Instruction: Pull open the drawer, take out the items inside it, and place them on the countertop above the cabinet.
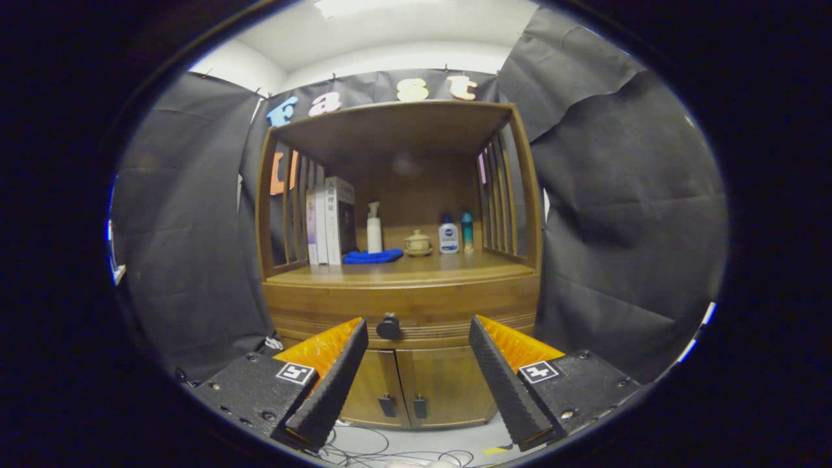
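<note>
**Gripper held open before the shut drawer**

Gripper (418,331) fingers are spread wide, nothing held between them. Beyond them the cabinet (403,383) is seen, its drawer (448,305) closed, with the dark knob (389,325) nearer the left finger.

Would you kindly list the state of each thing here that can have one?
drawer: shut, knob untouched
cupboard doors: both shut
hand-held gripper: open, fingers apart, short of the knob
books: upright on the countertop
spray bottle: upright
blue cloth: lying crumpled
lidded pot: lid on
</note>
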A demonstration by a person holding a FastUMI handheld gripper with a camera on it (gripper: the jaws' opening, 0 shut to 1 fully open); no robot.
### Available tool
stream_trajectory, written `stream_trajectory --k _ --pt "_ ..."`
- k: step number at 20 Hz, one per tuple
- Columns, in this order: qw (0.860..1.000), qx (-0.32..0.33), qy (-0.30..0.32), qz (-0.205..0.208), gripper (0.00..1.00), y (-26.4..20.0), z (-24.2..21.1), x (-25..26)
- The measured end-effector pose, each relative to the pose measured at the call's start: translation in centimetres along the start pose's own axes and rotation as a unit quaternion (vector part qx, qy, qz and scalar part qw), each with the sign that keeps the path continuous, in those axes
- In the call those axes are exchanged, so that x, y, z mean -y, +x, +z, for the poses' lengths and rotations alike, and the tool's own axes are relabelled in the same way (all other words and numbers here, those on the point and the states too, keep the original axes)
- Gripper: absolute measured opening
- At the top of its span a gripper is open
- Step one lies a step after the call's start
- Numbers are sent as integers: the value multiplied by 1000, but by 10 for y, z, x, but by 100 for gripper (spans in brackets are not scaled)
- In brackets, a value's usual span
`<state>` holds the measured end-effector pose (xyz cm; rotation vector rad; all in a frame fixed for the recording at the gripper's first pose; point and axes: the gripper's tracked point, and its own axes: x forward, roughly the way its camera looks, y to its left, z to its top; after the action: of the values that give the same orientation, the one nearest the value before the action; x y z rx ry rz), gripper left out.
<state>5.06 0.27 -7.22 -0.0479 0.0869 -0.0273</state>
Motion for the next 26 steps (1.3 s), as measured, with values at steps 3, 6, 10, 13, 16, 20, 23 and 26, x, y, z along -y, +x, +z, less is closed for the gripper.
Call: stream_trajectory --k 3,6,10,13,16,20,23,26 --pt "1000 -24 -8 2 99 31 -30 -11" --pt "999 -37 -8 3 99 66 -54 -25" --pt "999 -35 -25 -3 99 111 -60 -41" --pt "998 -41 -34 -18 99 143 -57 -41" --pt "998 -53 -34 -27 93 175 -62 -38" --pt "998 -57 -5 -14 67 181 -62 -45" --pt "998 -57 5 -16 49 185 -66 -42" --pt "997 -73 11 -8 43 183 -68 -42"
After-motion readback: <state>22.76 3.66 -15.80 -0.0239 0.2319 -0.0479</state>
